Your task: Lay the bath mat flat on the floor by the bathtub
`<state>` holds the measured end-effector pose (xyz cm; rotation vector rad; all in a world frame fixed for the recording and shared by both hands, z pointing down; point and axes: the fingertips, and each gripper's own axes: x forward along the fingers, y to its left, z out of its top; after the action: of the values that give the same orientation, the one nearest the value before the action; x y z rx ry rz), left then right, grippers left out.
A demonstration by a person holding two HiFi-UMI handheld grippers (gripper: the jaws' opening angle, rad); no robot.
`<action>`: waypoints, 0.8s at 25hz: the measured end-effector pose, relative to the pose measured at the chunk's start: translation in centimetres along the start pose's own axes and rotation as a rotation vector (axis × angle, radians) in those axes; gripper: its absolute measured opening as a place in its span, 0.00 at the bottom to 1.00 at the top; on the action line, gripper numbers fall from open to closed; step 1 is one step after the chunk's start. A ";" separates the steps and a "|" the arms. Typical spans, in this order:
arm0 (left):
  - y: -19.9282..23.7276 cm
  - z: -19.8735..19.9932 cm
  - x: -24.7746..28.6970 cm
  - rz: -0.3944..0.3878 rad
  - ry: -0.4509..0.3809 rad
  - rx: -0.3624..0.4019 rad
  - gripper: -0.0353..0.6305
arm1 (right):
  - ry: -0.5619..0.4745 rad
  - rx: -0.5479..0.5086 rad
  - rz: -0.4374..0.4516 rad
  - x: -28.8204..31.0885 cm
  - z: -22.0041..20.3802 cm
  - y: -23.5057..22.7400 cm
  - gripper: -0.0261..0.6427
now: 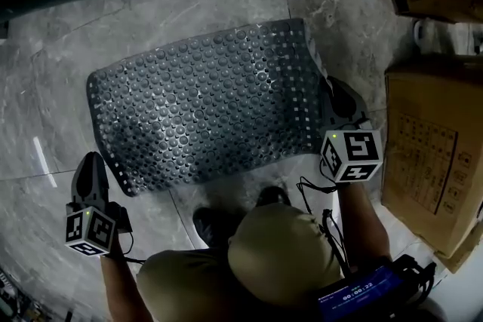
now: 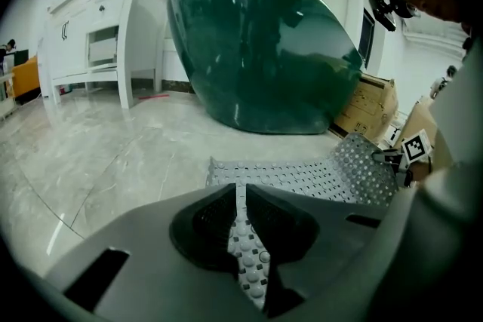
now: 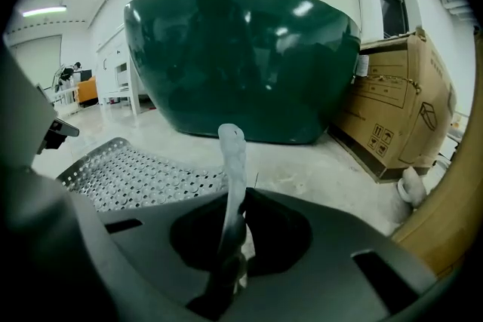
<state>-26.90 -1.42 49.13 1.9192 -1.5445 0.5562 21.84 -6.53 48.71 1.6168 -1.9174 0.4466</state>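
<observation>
Bath mat, dark grey and studded with round bumps and small holes, stretches between my two tools over the marble floor. My left tool is clenched on the mat's near corner. In the left gripper view a narrow strip of the studded sheet runs up through the closed jaws, and ahead of them the mat spreads low over the floor. My right tool is clenched on the opposite end. In the right gripper view the mat's edge stands up thin and pale between the jaws and rises above them, with the perforated sheet falling away to the left of the tool. That end curls upward near the right tool, so the mat is not flat there. The dark green bathtub stands ahead of both tools, beyond the mat's far edge. A cardboard box sits just to the right of the right tool. A white cabinet stands far off to the left of the left tool, beside the tub.
</observation>
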 end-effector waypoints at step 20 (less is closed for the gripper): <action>-0.3 -0.8 -1.5 0.032 -0.012 -0.013 0.14 | 0.107 0.120 -0.033 6.2 -5.9 -4.9 0.08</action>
<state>-26.89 0.22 48.69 1.8942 -1.5846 0.5480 27.29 -8.80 56.59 1.6618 -1.8125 0.6323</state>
